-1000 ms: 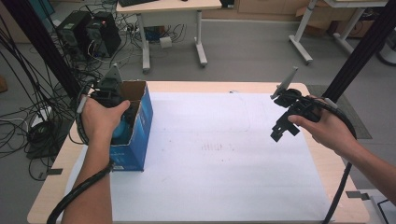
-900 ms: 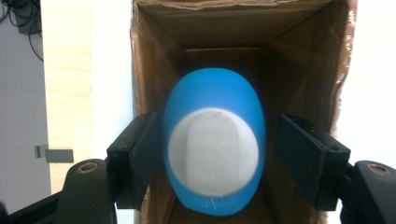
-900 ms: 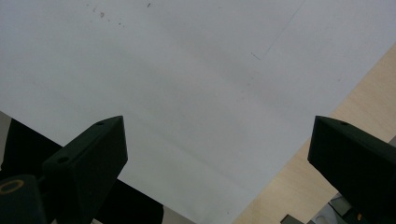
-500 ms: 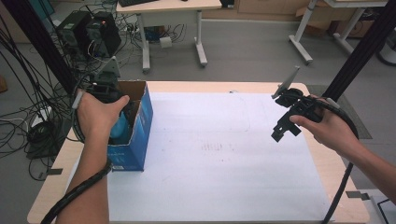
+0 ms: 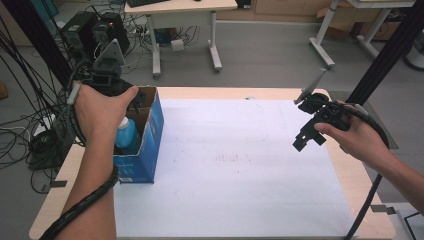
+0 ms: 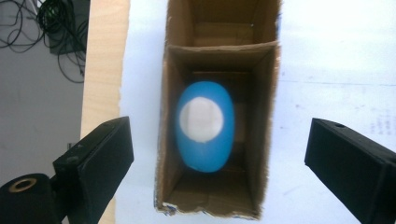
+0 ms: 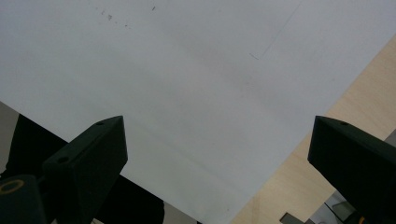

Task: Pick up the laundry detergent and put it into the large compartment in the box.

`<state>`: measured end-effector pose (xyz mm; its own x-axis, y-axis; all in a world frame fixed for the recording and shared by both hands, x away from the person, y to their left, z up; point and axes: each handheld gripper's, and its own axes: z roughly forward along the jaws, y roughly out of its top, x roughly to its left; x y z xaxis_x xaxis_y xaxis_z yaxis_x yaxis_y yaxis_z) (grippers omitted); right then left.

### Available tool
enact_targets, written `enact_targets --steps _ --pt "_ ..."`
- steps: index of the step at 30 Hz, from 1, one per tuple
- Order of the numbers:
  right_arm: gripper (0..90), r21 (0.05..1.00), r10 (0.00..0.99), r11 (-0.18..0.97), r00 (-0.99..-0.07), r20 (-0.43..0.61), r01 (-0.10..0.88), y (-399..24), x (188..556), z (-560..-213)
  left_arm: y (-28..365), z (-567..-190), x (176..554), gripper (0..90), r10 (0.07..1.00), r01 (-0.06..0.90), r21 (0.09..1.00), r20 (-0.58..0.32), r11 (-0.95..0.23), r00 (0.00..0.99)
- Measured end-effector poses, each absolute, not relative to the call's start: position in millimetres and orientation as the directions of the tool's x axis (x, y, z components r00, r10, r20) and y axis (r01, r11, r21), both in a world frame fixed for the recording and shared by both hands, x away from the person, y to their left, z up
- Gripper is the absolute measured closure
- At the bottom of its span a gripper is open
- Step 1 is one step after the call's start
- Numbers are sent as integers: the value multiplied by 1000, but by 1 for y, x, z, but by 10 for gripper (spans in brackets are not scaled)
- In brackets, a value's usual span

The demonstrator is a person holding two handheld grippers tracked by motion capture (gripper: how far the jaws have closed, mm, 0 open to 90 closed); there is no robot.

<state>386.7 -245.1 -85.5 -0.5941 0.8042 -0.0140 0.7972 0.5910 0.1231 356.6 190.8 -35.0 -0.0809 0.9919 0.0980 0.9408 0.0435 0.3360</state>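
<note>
The left gripper (image 6: 219,158) has just been opening its jaws; they stand wide and empty above the blue plastic bottle with a white cap (image 6: 204,125), upright in the open blue cardboard box (image 5: 150,131) at the desk's (image 5: 345,175) left edge. At frame right, the right gripper (image 7: 217,158) gapes empty over white paper (image 7: 196,84).

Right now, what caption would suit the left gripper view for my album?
Open left tongs poised above a blue bottle with a white cap, standing inside a cardboard box.
</note>
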Motion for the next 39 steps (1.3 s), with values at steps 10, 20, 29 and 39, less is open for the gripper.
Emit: enact_targets --steps 10,20,29,39 --pt "47 131 809 584 -588 -3 801 -253 385 -81 169 -15 351 70 995 930 367 92 6 -42" --pt "47 134 805 588 -593 -5 798 -254 381 -80 146 -10 355 60 997 923 383 80 -39 8" --pt "47 134 805 589 -593 -7 797 -255 383 -82 124 -12 366 59 996 919 388 64 -75 54" --pt "47 131 809 583 -588 -6 802 -256 384 -82 102 -18 378 58 993 919 375 64 -118 101"
